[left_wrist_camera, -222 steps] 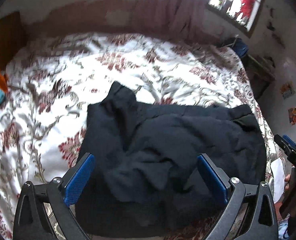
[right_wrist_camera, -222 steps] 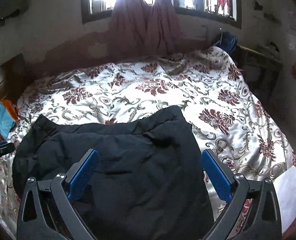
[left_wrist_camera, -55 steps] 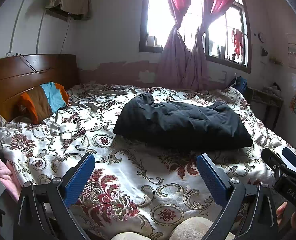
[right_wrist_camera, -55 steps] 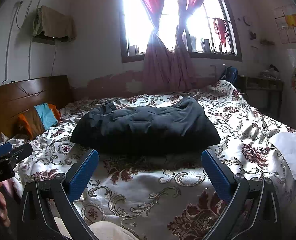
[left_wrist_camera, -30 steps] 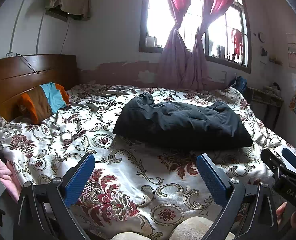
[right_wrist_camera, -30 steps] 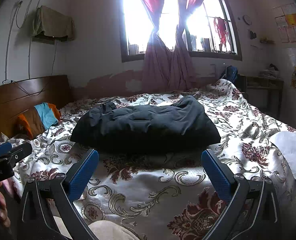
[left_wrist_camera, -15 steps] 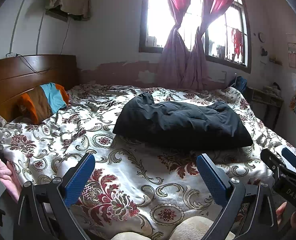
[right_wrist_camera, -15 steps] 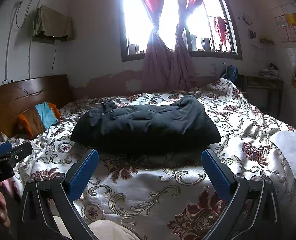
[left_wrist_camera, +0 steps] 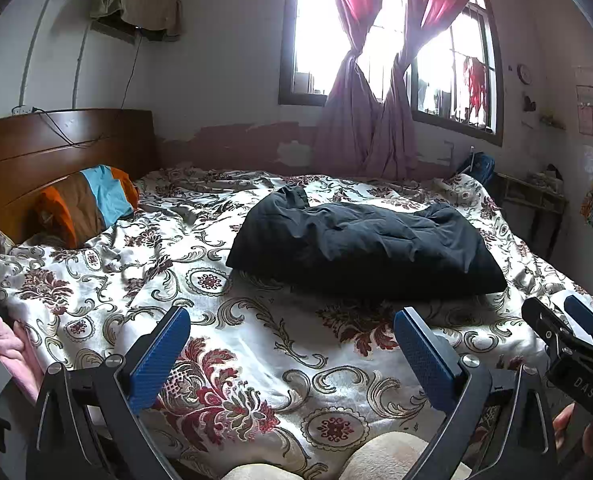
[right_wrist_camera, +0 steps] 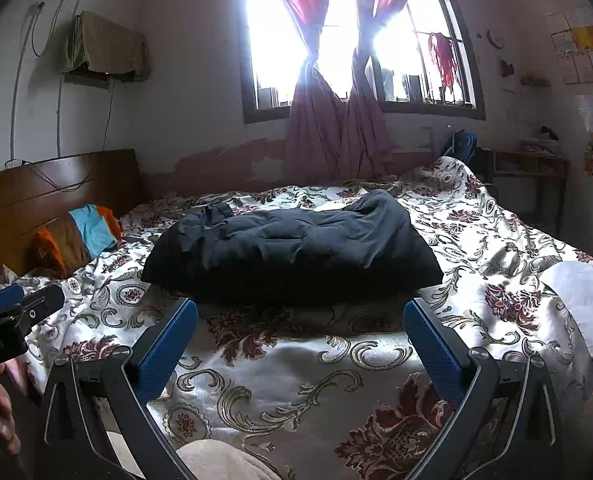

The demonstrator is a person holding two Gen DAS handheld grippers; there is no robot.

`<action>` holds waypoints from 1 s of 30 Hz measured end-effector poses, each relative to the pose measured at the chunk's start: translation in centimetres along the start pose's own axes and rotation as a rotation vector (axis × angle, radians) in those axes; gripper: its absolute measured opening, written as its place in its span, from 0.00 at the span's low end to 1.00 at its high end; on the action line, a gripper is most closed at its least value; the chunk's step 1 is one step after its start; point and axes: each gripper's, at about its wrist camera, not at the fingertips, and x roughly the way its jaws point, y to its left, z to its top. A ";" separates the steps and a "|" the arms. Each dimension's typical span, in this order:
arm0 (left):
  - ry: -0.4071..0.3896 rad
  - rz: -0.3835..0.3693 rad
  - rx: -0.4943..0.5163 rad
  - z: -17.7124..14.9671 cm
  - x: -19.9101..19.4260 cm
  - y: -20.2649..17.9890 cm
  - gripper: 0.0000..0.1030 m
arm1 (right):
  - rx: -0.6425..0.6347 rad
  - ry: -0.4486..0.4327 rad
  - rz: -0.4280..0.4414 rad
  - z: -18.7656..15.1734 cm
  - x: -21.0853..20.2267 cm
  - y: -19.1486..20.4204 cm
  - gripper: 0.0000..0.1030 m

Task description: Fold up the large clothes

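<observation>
A bed (left_wrist_camera: 256, 360) covered by a flowered spread fills most of both views, its near edge cut off by the frame. A dark garment (left_wrist_camera: 360, 248) is seen lying folded in a thick bundle in the middle of the bed (right_wrist_camera: 476, 240), well apart from both tools; the garment's (right_wrist_camera: 292, 252) kind cannot be made out. The left gripper (left_wrist_camera: 292, 356) is held wide open with nothing between its fingers, and the right gripper (right_wrist_camera: 300, 350) likewise. A striped pillow (left_wrist_camera: 84, 204) is partly hidden against the headboard (left_wrist_camera: 56, 140).
</observation>
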 end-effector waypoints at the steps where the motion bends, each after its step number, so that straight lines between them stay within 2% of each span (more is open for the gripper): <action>1: 0.000 -0.001 -0.001 0.0 0.0 0.0 1.00 | 0.000 0.001 0.000 0.0 0.0 0.0 0.98; 7: 0.002 -0.053 -0.029 -0.2 -0.2 0.2 1.00 | 0.001 0.005 0.001 -0.2 0.1 0.0 0.98; 10: 0.012 -0.039 -0.044 -0.1 -0.2 0.1 1.00 | 0.001 0.005 0.001 -0.2 0.1 0.0 0.98; 14: -0.020 0.004 -0.047 0.0 -0.8 0.1 1.00 | 0.002 0.007 0.002 -0.4 0.1 0.1 0.98; 21: -0.033 -0.010 -0.057 0.3 -1.1 0.3 1.00 | 0.002 0.010 0.002 -0.3 0.1 0.3 0.98; 30: -0.043 0.007 -0.057 0.1 -1.2 0.1 1.00 | 0.004 0.014 0.003 -0.4 0.1 0.5 0.98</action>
